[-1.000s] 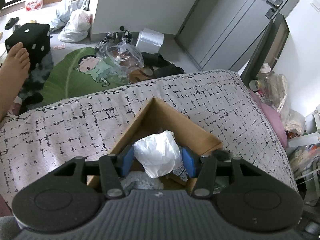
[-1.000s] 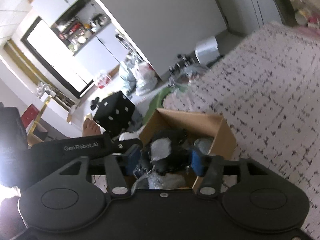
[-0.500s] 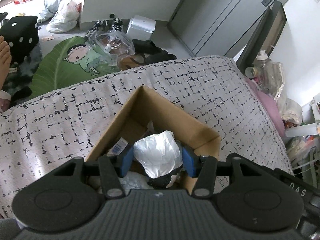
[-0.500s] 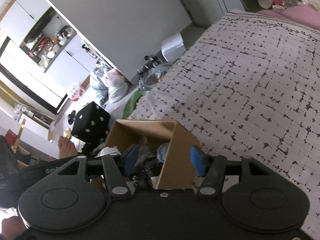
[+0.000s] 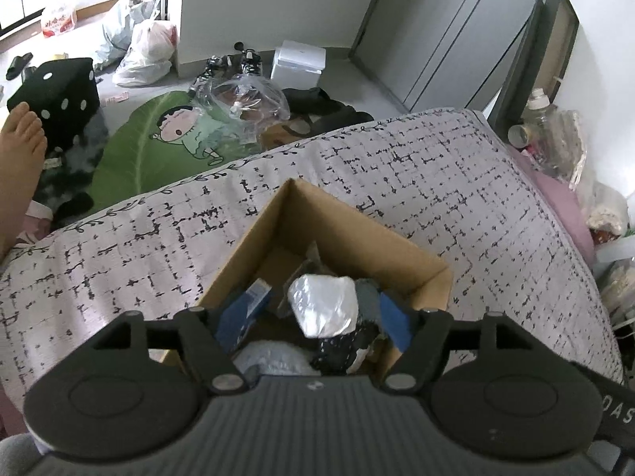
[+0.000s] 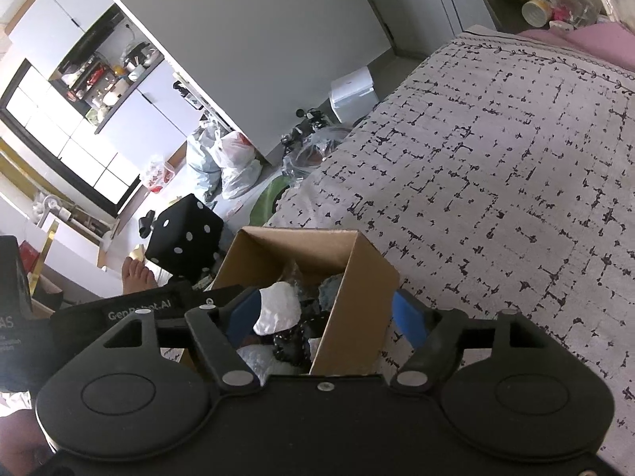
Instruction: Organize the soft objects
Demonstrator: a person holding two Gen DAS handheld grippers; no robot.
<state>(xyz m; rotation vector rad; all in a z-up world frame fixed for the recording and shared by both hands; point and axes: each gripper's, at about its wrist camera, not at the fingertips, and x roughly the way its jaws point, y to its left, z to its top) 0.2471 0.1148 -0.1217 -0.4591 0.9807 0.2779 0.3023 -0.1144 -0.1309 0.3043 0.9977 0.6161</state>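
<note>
The open brown cardboard box (image 5: 359, 238) lies below both grippers on the grey patterned bedspread (image 5: 436, 182). The left gripper (image 5: 313, 313), jaws just widened, has let go of the crumpled white plastic bag (image 5: 323, 303) between them: probably light, squashy, best pinched mid-bulge. The right gripper (image 6: 327, 313), also just spread, straddles the box wall.

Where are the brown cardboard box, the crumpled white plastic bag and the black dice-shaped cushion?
Brown cardboard box (image 5: 357, 234): left wrist view, inner wall.
Crumpled white plastic bag (image 5: 323, 303): left wrist view, middle.
Black dice-shaped cushion (image 6: 186, 238): right wrist view, spotted face.
</note>
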